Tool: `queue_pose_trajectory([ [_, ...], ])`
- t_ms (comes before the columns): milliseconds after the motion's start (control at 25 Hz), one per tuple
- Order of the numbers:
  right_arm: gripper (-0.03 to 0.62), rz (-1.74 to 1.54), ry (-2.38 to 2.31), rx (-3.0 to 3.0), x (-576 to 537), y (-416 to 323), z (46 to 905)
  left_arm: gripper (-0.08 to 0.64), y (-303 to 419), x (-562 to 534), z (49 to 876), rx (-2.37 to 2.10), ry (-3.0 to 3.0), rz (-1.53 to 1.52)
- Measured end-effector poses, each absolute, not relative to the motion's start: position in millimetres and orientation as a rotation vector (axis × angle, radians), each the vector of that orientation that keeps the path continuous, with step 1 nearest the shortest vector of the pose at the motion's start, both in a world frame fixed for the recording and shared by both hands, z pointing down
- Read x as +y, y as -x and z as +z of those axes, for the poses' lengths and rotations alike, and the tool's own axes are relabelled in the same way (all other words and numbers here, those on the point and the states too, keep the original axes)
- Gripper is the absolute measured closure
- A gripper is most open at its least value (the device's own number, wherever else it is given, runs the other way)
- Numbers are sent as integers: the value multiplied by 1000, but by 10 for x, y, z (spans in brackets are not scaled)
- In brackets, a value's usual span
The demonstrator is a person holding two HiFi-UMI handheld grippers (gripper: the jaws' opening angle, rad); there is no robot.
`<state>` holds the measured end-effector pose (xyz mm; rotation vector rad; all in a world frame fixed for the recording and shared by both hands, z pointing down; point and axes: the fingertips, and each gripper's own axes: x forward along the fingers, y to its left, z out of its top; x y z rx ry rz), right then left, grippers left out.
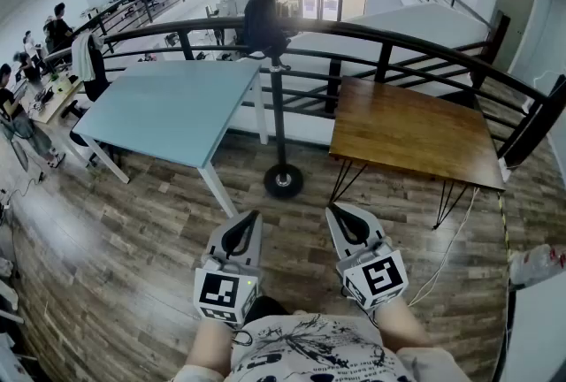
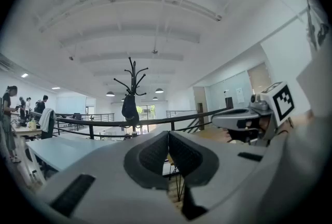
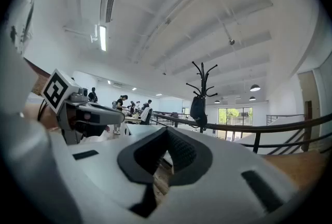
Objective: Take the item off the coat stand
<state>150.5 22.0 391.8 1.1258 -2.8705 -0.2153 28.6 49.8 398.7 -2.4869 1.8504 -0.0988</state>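
A black coat stand (image 1: 277, 97) rises between two tables, its round base (image 1: 283, 181) on the wood floor. A dark bag (image 1: 263, 25) hangs on it near the top, also seen as the dark bag (image 2: 129, 108) and dark bag (image 3: 197, 108) in the gripper views. My left gripper (image 1: 254, 216) and right gripper (image 1: 332, 212) are held low in front of my body, well short of the stand, both shut with nothing between the jaws. In its own view the left gripper (image 2: 167, 134) points toward the stand; so does the right gripper (image 3: 167, 130).
A light blue table (image 1: 168, 109) stands left of the stand and a brown wooden table (image 1: 411, 131) on hairpin legs right of it. A black railing (image 1: 380, 44) runs behind both. People work at desks (image 1: 44, 97) far left. A cable (image 1: 455, 239) trails on the floor at right.
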Motion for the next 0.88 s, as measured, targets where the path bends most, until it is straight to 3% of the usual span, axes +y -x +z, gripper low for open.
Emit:
queue_pose_trajectory([
  [880,598,-164,-1088,-2893,-45,-1277,4075,555,-102,284,4183,1884,2497,-149],
])
